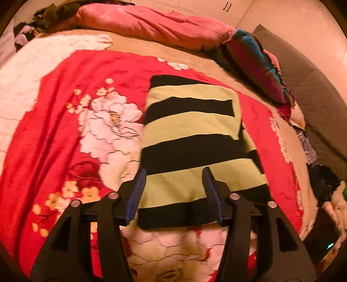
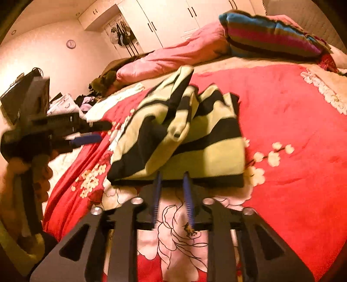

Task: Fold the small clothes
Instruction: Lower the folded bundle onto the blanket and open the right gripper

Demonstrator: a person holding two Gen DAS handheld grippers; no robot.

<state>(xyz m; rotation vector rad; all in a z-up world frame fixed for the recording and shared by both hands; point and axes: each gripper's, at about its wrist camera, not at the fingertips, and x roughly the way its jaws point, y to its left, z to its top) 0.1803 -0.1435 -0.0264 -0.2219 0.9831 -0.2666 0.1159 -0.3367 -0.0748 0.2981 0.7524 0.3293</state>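
A small garment with yellow-green and black stripes (image 1: 190,121) lies on the red floral blanket (image 1: 65,134). My left gripper (image 1: 173,173) stands open over the garment's near end, a blue pad on either side, and the pads press on nothing. In the right wrist view the garment (image 2: 212,151) has a rumpled fold standing up on its left side. My right gripper (image 2: 172,174) sits at the garment's near black hem, jaws a little apart with only blanket showing between them. The left gripper (image 2: 93,132) also shows at the left there, held by a hand (image 2: 13,173).
A pink duvet (image 1: 151,23) and a striped pillow (image 1: 258,63) lie at the far side of the bed. A white blanket (image 1: 26,71) lies to the left. Loose clothes (image 2: 86,102) are piled by the bed, and white wardrobes (image 2: 164,19) stand behind.
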